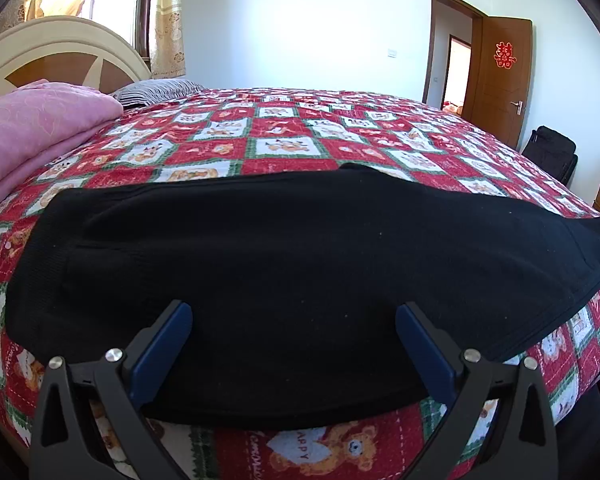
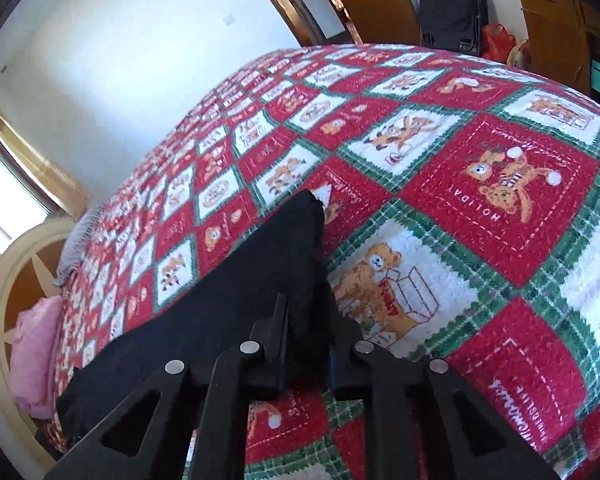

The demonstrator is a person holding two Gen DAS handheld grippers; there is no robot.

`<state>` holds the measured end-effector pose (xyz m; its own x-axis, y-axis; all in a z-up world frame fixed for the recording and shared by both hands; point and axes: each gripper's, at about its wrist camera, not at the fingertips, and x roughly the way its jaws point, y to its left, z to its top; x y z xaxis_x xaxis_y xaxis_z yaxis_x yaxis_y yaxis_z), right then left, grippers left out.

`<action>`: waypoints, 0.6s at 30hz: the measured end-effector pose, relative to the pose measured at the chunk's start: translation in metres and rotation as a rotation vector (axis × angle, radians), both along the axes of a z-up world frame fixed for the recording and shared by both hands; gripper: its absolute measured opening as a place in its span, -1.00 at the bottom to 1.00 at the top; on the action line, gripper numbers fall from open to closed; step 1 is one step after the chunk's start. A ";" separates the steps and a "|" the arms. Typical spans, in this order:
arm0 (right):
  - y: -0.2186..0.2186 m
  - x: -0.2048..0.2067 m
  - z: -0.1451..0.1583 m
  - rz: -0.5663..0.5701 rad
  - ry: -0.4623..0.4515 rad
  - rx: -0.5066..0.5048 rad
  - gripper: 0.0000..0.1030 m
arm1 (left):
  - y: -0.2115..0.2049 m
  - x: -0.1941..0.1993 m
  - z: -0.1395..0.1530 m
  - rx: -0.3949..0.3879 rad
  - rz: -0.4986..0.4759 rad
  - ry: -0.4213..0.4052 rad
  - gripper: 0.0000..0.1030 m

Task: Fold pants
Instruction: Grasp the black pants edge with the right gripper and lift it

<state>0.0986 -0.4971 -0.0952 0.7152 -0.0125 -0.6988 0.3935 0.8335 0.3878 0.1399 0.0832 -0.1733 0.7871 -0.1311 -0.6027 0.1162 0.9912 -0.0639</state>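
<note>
Pants, black and folded into a long band, lie flat along the near edge of the bed, on its red, white and green bear-print cover. The left gripper hangs over the middle of that band with its blue-padded fingers spread wide, nothing pinched. The right gripper has its fingers drawn in narrow around the pants' end nearest the foot corner, black cloth bunched between them. A pink blanket sits folded by the headboard.
</note>
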 end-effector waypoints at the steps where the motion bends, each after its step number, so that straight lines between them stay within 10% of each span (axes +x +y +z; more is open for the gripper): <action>1: 0.003 -0.002 0.003 0.002 -0.019 -0.006 -0.74 | 0.000 0.000 0.000 0.001 0.000 0.001 1.00; 18: 0.156 0.021 0.071 0.275 -0.158 -0.320 -0.78 | -0.015 -0.012 0.046 -0.186 -0.164 -0.035 1.00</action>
<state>0.1195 -0.3416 -0.0246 0.8199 -0.0048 -0.5725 0.0970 0.9867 0.1307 0.1278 0.0683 -0.1273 0.7660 -0.3644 -0.5295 0.2794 0.9306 -0.2364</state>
